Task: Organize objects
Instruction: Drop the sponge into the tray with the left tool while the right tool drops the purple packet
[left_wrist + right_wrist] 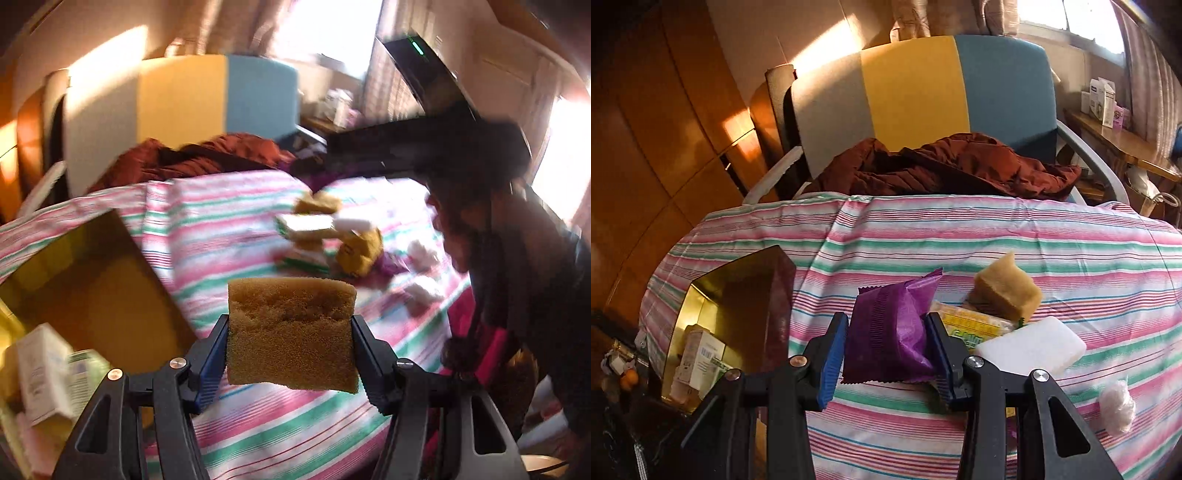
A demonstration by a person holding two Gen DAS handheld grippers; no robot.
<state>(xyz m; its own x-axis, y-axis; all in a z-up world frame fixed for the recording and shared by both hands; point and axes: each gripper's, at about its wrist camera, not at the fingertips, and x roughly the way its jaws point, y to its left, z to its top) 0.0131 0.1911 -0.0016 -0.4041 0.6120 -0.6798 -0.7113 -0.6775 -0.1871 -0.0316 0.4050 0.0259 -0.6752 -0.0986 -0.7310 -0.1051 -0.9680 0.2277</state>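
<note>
While claws grip sponge (291, 336), purple packet (890, 332), gold box (738, 295) stands left.

Maroon jacket (945, 166) on tricolour chair (912, 88)

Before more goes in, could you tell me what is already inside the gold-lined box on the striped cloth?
In the gold-lined box, white cartons with printed labels stand at the near end. The floor beneath them is covered, and the near corner is hidden by the right gripper.
</note>
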